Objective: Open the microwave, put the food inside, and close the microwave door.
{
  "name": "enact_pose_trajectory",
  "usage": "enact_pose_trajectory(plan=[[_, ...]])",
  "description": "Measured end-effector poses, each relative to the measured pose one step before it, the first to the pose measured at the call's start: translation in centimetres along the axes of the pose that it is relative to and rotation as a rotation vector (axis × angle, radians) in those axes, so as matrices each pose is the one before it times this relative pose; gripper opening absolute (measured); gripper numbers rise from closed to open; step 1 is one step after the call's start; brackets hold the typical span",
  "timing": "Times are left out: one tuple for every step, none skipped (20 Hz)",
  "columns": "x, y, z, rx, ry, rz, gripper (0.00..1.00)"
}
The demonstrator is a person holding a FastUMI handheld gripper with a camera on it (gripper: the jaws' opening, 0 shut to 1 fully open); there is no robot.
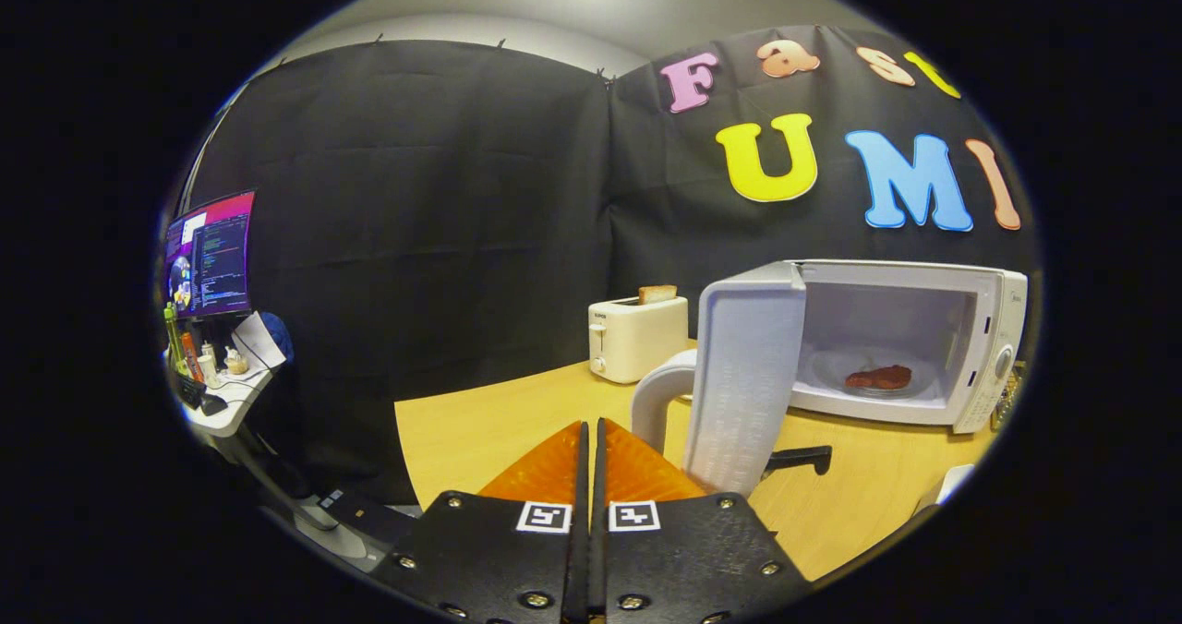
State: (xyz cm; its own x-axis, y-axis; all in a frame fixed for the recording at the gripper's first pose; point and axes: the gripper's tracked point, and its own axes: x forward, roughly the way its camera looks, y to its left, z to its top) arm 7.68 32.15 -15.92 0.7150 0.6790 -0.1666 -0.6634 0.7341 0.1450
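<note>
Tongs (591,430) held level above the near edge of the desk (480,430), aimed toward the booth corner — fingers pressed together, only a thin slit between them, nothing gripped. Microwave (910,342) stands ahead and to their right, its door (746,384) swung wide open, just beside the fingertips. The food (879,378) — reddish, possibly meat — lies on a plate inside the cavity. Toaster (637,336) beyond, bread in its slot.
</note>
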Motion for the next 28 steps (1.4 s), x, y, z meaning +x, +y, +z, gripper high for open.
enact_pose_trajectory(plan=[[-0.665,-0.831,0.072,-0.01428,-0.00259,-0.02164,0.01],[-0.559,-0.841,-0.021,-0.01063,-0.00829,-0.02144,0.01],[-0.506,-0.897,0.076,-0.00718,-0.00442,-0.01926,0.01],[-0.425,-1.026,0.133,-0.00574,-0.00836,-0.02199,0.01],[-0.535,-1.012,-0.017,-0.00963,-0.00784,-0.02876,0.01],[-0.551,-1.067,0.173,-0.00438,-0.01172,-0.03656,0.01],[-0.260,-1.687,0.066,-0.00188,-0.01308,-0.03885,0.01],[0.108,-1.565,-0.071,-0.00015,-0.00150,-0.03543,0.01],[0.042,-1.498,-0.096,0.00928,-0.00214,-0.02780,0.01],[0.312,-1.327,-0.213,0.00850,0.00550,-0.02525,0.01],[0.193,-1.387,-0.164,0.00445,0.00868,-0.02299,0.01],[0.256,-1.421,-0.158,0.00575,0.00056,-0.02660,0.01],[0.143,-1.441,0.029,0.00351,-0.00156,-0.03228,0.01],[0.338,-1.264,-0.052,0.00626,0.00239,-0.02616,0.01],[0.420,-1.016,-0.004,0.00521,0.00091,-0.02007,0.01],[0.380,-1.031,-0.136,0.00063,0.00135,-0.02090,0.01],[0.396,-0.866,-0.051,0.00179,0.00328,-0.01703,0.01],[0.420,-1.036,0.081,-0.00090,-0.00229,-0.02173,0.01],[0.435,-1.060,0.049,-0.00366,-0.00079,-0.02368,0.01],[0.472,-0.859,-0.009,-0.00243,-0.00036,-0.02111,0.01],[0.522,-0.739,0.010,-0.00040,0.00050,-0.01757,0.01],[0.463,-0.660,-0.031,-0.00341,-0.00040,-0.01602,0.01],[0.490,-0.737,0.070,-0.00433,-0.00190,-0.01904,0.01],[0.574,-0.683,-0.029,-0.00214,-0.00247,-0.01906,0.01],[0.588,-0.569,0.121,-0.00424,-0.00120,-0.01483,0.01],[0.675,-0.530,0.034,-0.00080,-0.00435,-0.01590,0.01],[0.789,-0.560,0.093,-0.00156,0.00149,-0.01446,0.01],[0.645,-0.542,-0.151,0.00051,0.00563,-0.01460,0.01]])
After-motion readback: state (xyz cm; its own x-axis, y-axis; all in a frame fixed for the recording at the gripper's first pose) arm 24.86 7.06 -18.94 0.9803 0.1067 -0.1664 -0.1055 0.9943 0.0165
